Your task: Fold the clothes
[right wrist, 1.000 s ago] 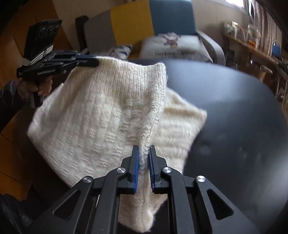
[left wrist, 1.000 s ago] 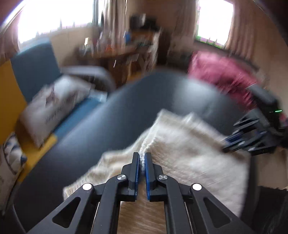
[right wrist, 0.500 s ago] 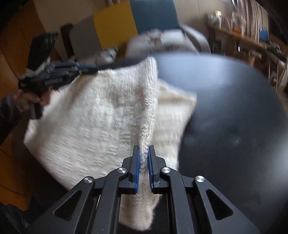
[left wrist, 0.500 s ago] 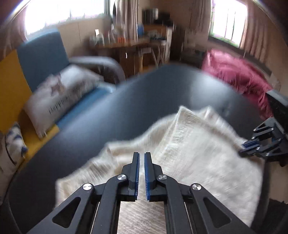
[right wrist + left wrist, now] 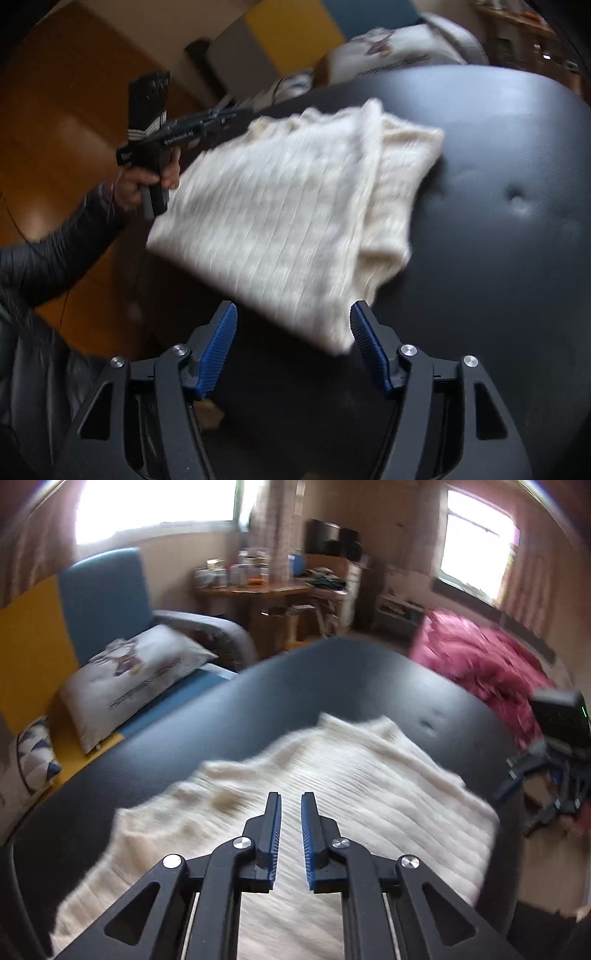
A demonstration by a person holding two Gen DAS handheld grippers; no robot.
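Two layers showing in the sweater (image 5: 280, 206), lying folded over itself on the dark table (image 5: 498, 258), filling the centre of the right wrist view and the lower middle of the left one. Right gripper (image 5: 293, 341) spreading wide, fingers empty, the near corner of the knit sitting between them but not pinched. Left gripper (image 5: 290, 834) parting only a little, nothing held, hovering over the knit at lower centre. Seeing the hand (image 5: 147, 181) gripping its handle at middle left of the right view. Risking, in my judgement, a snag: rough loops catching on ribbed blue pads and dragging the upper layer askew. Also hanging close to the table's near edge, so possibly sliding off under a tug
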